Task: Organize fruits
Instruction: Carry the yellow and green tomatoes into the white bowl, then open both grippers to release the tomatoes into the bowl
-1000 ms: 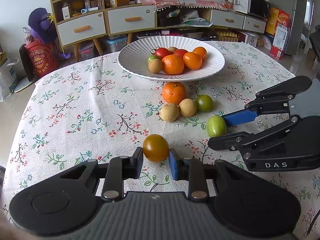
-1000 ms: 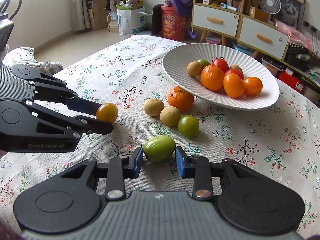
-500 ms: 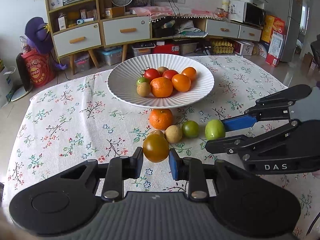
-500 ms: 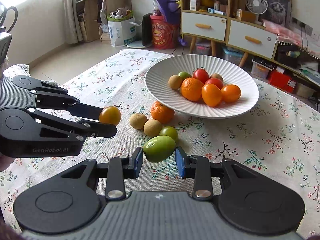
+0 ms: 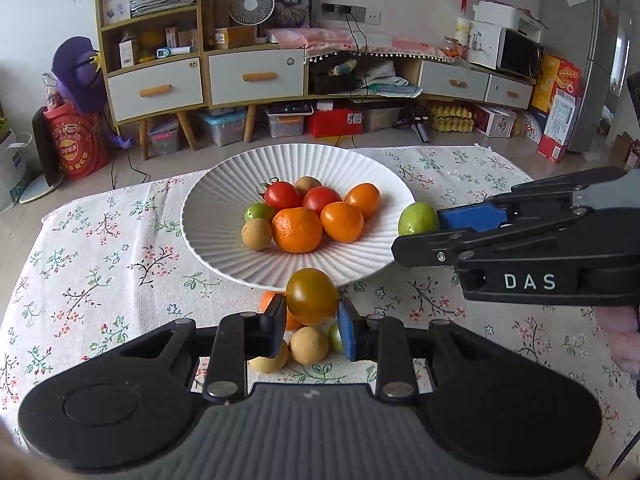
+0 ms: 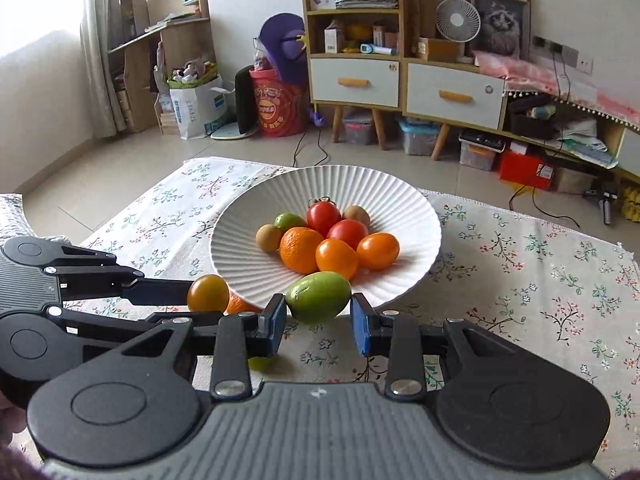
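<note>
Over floral bench point(image 5: 100, 248), near white plate point(image 5: 224, 216): left claw point(image 5: 312, 320) clamping amber tomato point(image 5: 312, 290); right claw point(image 6: 319, 316) pinching green fruit point(image 6: 319, 297).

On the tablecloth point(image 5: 100, 248), a plate point(image 5: 224, 184) holding a heap of fruit point(image 6: 320, 240). Just before its near rim, held off the cloth — a tomato point(image 5: 312, 296) on the left, a plum point(image 6: 318, 296) to the right. Beneath these, loose fruit point(image 5: 308, 344) on the cloth, perhaps four pieces; behind the table, a cabinet point(image 5: 160, 88).
</note>
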